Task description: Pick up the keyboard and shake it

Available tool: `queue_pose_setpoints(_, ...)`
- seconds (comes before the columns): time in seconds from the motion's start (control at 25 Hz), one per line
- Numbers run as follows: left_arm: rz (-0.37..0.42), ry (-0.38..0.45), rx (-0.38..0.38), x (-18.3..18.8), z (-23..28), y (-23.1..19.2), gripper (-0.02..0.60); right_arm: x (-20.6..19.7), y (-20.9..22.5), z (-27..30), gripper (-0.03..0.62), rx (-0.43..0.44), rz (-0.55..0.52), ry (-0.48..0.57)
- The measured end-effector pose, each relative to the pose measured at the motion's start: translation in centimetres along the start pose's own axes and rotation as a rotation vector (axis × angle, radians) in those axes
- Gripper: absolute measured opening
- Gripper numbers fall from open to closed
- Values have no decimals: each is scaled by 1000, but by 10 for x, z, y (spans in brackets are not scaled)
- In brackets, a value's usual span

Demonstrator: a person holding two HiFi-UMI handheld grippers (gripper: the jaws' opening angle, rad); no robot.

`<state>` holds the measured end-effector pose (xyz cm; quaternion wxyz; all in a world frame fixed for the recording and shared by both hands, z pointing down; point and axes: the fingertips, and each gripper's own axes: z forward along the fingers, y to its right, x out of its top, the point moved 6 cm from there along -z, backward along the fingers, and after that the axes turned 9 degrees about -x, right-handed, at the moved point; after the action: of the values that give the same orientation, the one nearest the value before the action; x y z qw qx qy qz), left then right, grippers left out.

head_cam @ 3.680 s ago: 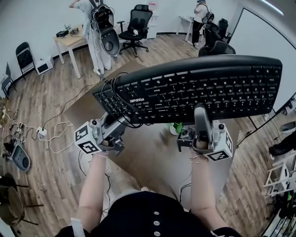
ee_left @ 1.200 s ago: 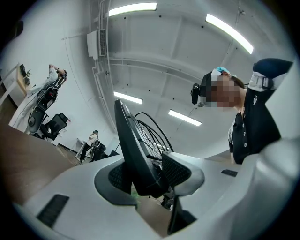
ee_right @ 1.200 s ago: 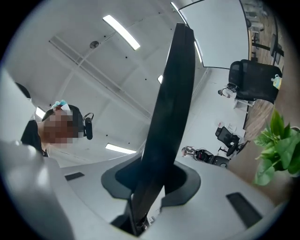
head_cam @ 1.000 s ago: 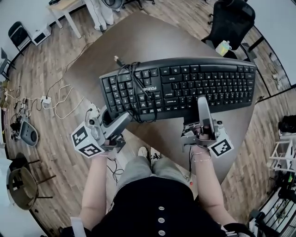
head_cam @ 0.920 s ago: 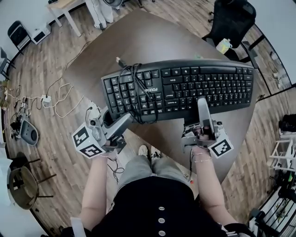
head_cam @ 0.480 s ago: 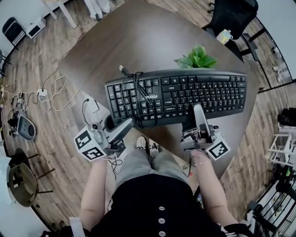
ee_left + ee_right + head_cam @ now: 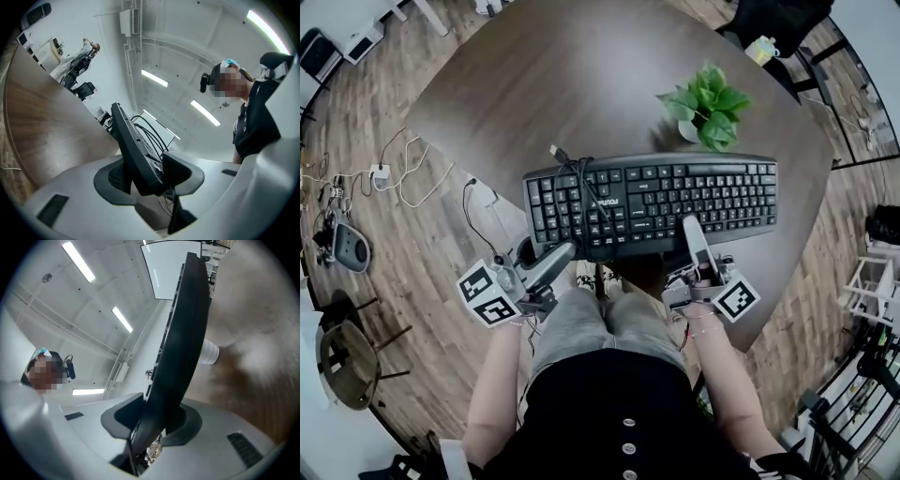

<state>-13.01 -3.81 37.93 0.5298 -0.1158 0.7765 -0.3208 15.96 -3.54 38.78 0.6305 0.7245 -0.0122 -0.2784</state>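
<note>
Black keyboard [image 7: 675, 199], keys facing up.
Its cord [image 7: 581, 180] lies bunched on the left keys; it sits level at the table's [image 7: 581, 84] near edge.

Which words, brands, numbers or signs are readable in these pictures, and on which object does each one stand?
Brand mark on the keyboard, white letters: too small to read.
Key legends: too small to read.
On the left marker cube and the right marker cube: black square patterns, no letters.
Nothing else is readable.

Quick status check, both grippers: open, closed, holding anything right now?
Left gripper: closed on the near edge of the keyboard.
Right gripper: closed on the same keyboard's near edge.
</note>
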Motion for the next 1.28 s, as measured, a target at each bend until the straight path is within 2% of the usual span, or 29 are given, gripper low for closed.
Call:
queue_pose_setpoints(0.24,-46,-49,49,-14,-4,-18,179,-12,28,1,126,-100,68,-73)
queue_pose_setpoints(0.52,-104,-53,96,-33,-15,-22,186,-29,56,-8,137,-249,177,-151)
queue_pose_setpoints(0.84,-199,-39,150,-51,-16,-34,189,-33,74,-9,147,-371,189,-176)
queue_pose_setpoints(1.28,-264,-14,197,-60,-16,-45,192,-37,89,-5,164,-509,206,-178)
